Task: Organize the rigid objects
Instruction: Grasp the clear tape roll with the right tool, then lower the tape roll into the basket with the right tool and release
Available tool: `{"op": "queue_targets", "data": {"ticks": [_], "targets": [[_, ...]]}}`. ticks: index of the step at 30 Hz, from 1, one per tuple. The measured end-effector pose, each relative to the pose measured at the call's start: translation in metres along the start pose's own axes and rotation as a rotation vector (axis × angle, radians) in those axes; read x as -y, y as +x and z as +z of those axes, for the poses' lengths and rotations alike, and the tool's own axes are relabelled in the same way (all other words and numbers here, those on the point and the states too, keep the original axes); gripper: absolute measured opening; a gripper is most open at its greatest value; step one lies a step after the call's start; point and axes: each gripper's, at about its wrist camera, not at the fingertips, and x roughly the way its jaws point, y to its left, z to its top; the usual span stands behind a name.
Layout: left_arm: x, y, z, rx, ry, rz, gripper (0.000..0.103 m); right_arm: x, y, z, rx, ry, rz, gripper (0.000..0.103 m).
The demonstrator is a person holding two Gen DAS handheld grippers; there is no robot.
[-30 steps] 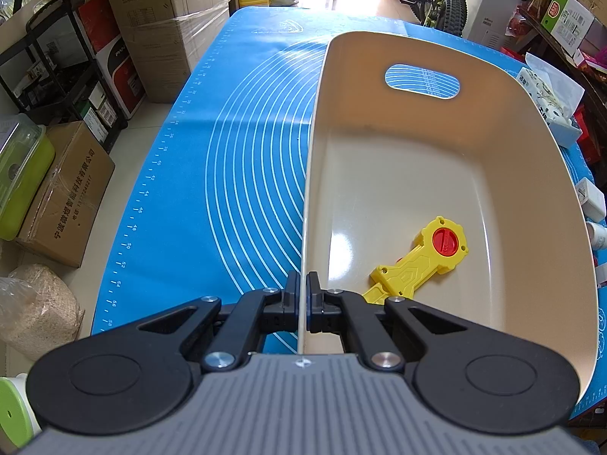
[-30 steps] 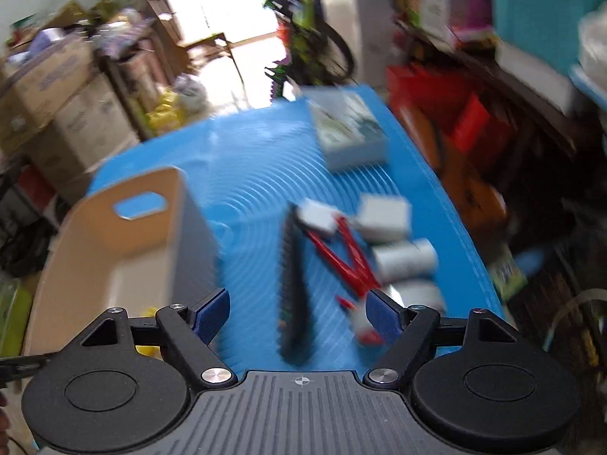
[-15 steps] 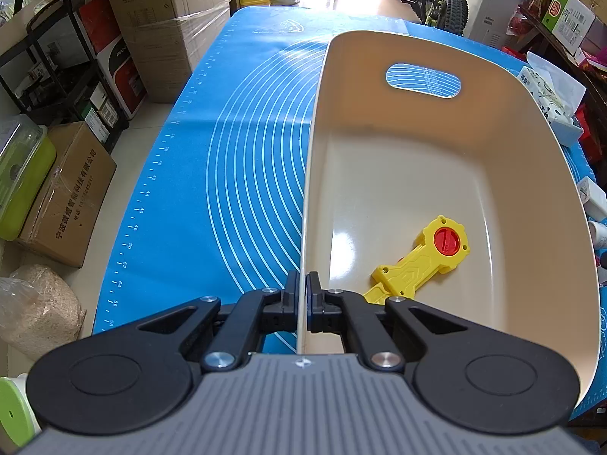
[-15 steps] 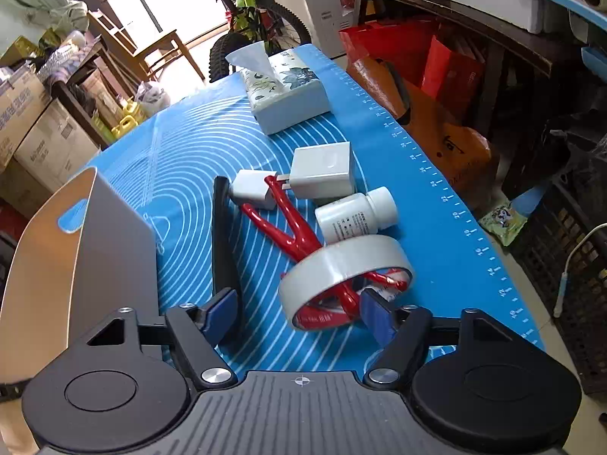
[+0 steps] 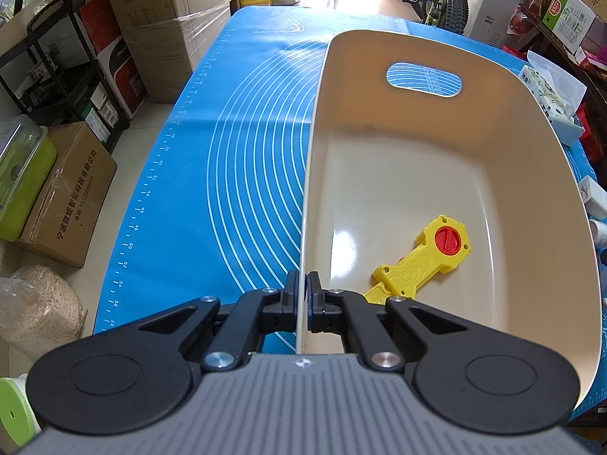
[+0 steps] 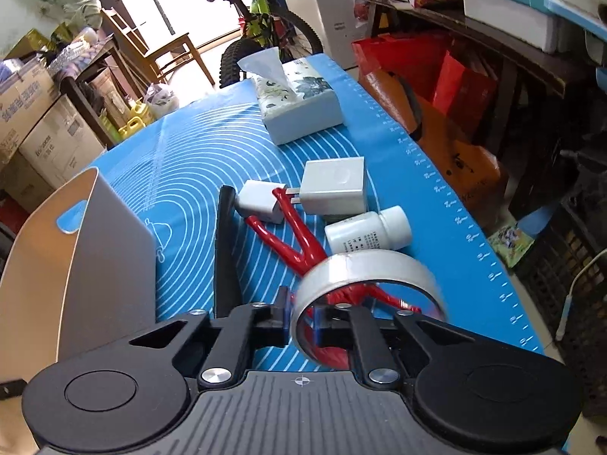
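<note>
My left gripper (image 5: 302, 305) is shut on the left wall of a beige bin (image 5: 531, 159), which stands on the blue mat (image 5: 212, 189). A yellow toy with a red knob (image 5: 425, 258) lies in the bin. My right gripper (image 6: 301, 320) is shut on the near rim of a clear tape roll (image 6: 368, 265) and holds it tilted above red pliers (image 6: 299, 242). The bin (image 6: 95, 250) stands to the left in the right wrist view.
On the mat beyond the tape lie a white bottle (image 6: 368, 231), two white chargers (image 6: 335, 185) (image 6: 260, 204), a black bar (image 6: 225, 242) and a tissue box (image 6: 299, 102). The mat's right edge (image 6: 489, 261) drops off to floor clutter. Boxes (image 5: 64, 204) stand to the left.
My right gripper has closed on the tape roll's rim and the roll has tipped up. The left gripper and the bin have not moved.
</note>
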Motion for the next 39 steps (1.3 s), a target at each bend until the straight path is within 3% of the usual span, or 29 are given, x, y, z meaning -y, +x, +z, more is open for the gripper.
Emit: {"op": "queue_targets", "data": {"ticks": [13, 25, 31, 39], "targets": [[0.0, 0.0, 0.0, 0.0, 0.0, 0.001, 0.006, -0.018, -0.037, 0.012, 0.07, -0.053, 0.059, 0.018], [0.0, 0.0, 0.0, 0.0, 0.002, 0.003, 0.006, -0.092, -0.068, 0.032, 0.163, -0.205, 0.211, 0.018], [0.0, -0.001, 0.0, -0.001, -0.002, 0.002, 0.005, -0.139, -0.066, 0.03, 0.151, -0.286, 0.29, 0.018], [0.002, -0.001, 0.0, -0.001, 0.0, 0.004, 0.005, -0.195, -0.048, 0.003, 0.057, -0.37, 0.35, 0.018]]}}
